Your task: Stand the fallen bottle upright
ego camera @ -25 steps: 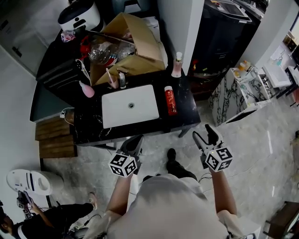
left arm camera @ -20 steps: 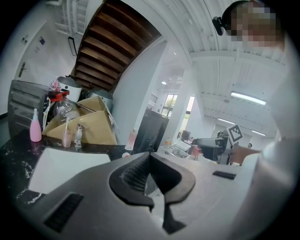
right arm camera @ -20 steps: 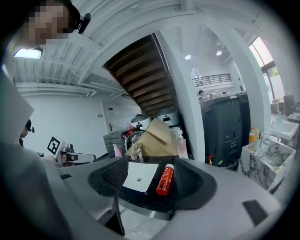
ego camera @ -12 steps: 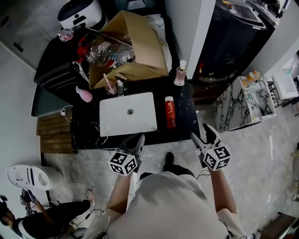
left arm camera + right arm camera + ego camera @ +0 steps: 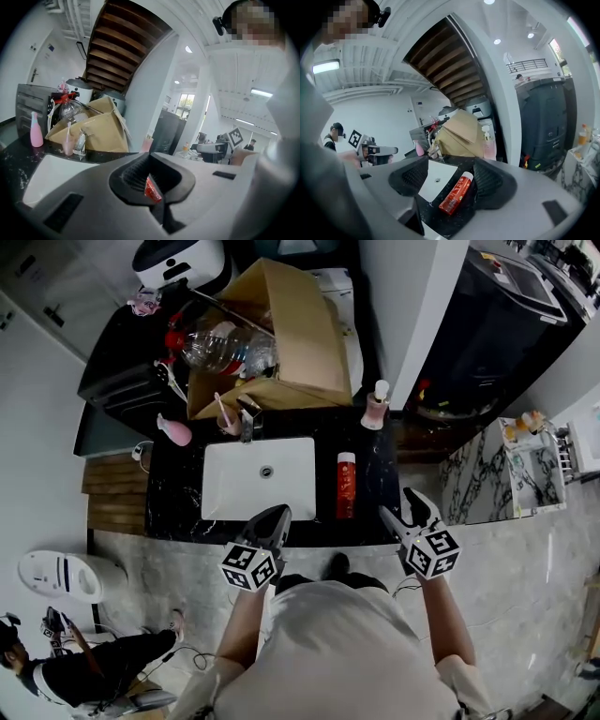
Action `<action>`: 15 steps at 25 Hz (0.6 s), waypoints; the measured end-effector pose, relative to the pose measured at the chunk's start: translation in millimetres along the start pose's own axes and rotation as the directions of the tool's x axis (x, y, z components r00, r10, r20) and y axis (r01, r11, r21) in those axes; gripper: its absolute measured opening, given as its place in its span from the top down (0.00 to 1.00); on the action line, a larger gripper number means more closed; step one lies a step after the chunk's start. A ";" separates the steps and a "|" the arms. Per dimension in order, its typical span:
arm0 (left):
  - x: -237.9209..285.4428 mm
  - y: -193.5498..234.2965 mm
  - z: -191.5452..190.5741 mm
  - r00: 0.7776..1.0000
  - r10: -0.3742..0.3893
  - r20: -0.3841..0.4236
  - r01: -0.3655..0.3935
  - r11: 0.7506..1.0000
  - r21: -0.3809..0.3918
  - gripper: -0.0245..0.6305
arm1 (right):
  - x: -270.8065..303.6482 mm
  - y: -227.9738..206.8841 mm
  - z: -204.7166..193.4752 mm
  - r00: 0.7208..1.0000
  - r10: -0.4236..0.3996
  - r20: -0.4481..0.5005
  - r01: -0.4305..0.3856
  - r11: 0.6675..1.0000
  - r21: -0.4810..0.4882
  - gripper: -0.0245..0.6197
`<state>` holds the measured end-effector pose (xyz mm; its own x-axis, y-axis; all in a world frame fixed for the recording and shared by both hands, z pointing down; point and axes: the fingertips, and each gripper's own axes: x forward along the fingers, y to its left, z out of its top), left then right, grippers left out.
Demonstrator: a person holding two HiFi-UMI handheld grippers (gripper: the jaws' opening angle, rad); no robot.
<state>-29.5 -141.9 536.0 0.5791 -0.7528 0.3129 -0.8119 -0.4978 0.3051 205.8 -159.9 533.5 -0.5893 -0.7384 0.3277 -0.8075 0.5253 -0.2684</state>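
A red bottle [image 5: 346,486] with a white cap lies on its side on the black counter [image 5: 178,498], just right of the white sink [image 5: 261,479]. My left gripper [image 5: 273,520] hovers at the counter's near edge in front of the sink, its jaws shut with nothing held. Through the notch between its pads, the left gripper view shows a sliver of the red bottle [image 5: 152,191]. My right gripper [image 5: 403,510] is open at the counter's near right corner, short of the bottle. In the right gripper view the bottle [image 5: 457,192] lies ahead between the spread jaws, untouched.
Behind the sink stand a faucet [image 5: 247,416], a pink bottle [image 5: 174,431], a pump bottle [image 5: 377,407] and an open cardboard box [image 5: 295,329] with clear plastic bottles. A dark cabinet [image 5: 487,324] is at right. A person [image 5: 84,681] crouches on the floor at lower left.
Both grippers have moved forward to the counter's near edge, closing in on the sink and the bottle. The red bottle has not moved.
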 end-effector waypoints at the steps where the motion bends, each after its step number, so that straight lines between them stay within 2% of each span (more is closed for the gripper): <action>1: 4.4 1.0 1.4 1.000 0.006 0.000 -0.006 1.000 0.001 0.95 | 4.1 -3.8 0.7 1.000 0.009 -0.003 -0.009 1.000 0.001 0.50; 15: 35.6 17.7 17.5 1.000 0.022 -0.012 -0.022 1.000 0.001 0.95 | 32.9 -26.8 4.0 0.999 0.022 -0.038 -0.021 1.000 0.021 0.50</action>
<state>-24.6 -184.9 536.8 0.5619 -0.7583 0.3306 -0.8246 -0.4816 0.2969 208.1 -200.0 547.9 -0.6076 -0.7101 0.3558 -0.7940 0.5321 -0.2939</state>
